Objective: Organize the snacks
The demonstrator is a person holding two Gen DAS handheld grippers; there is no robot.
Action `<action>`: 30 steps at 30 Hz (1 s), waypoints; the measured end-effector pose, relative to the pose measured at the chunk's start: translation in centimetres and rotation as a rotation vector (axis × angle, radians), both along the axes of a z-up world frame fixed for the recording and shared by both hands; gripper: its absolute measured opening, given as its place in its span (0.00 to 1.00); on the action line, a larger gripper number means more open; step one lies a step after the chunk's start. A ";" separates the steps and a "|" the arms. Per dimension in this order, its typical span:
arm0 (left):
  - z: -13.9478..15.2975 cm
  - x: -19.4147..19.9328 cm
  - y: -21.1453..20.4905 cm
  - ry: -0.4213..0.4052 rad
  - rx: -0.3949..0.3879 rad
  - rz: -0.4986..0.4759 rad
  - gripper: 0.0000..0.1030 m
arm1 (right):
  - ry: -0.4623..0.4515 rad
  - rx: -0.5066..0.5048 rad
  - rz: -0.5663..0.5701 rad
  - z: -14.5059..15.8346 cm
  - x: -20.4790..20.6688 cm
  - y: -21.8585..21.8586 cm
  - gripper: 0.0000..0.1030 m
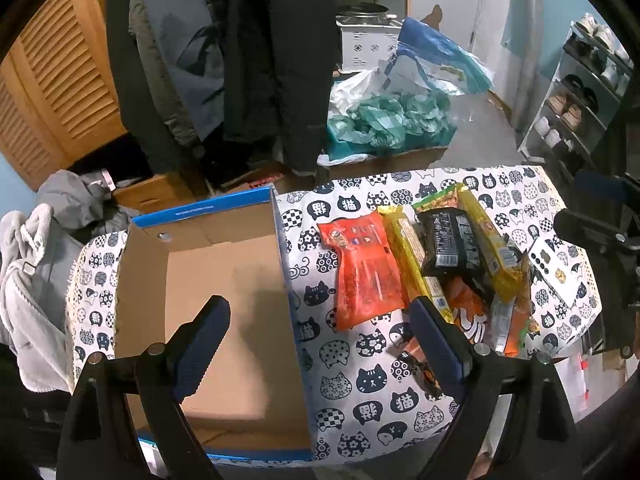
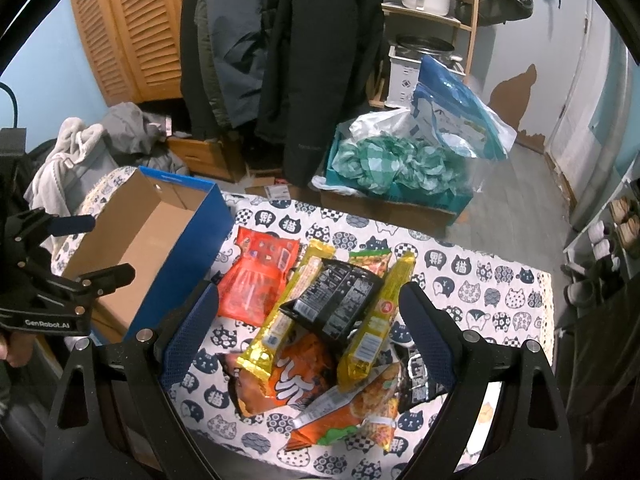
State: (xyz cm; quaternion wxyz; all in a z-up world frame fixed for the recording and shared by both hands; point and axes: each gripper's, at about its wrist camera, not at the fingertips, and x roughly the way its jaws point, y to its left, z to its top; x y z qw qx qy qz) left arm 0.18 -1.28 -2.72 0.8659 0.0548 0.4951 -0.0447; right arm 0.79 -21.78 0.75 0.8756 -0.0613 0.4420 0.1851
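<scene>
Evidently no snack has been picked yet. From the left wrist, the left gripper (image 1: 316, 332) is seen spread wide and empty, straddling the right wall of the empty cardboard box (image 1: 224, 280). From the right wrist, the right gripper (image 2: 308, 320) is held wide over the snack pile (image 2: 320, 320), right of the box; the black packet (image 2: 334, 300) on top would likely be pinched first.

A: Even, cool indoor light; soft shadow inside the cardboard box (image 1: 224, 280). Glare?
B: Faint sheen on wrappers right of the box. Fisheye bends the edges; black corners, slight softness there.
</scene>
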 end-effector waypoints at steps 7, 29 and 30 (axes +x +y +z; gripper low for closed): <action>0.0 0.0 0.0 0.000 0.000 0.000 0.90 | 0.000 -0.001 0.000 0.0 0.2 0.0 0.87; -0.1 -0.2 -0.1 0.004 -0.002 0.000 0.90 | 0.000 -0.002 0.002 0.0 0.2 0.1 0.87; -0.1 -0.2 -0.1 0.004 -0.002 -0.001 0.90 | 0.000 -0.002 0.001 -0.1 0.1 0.0 0.87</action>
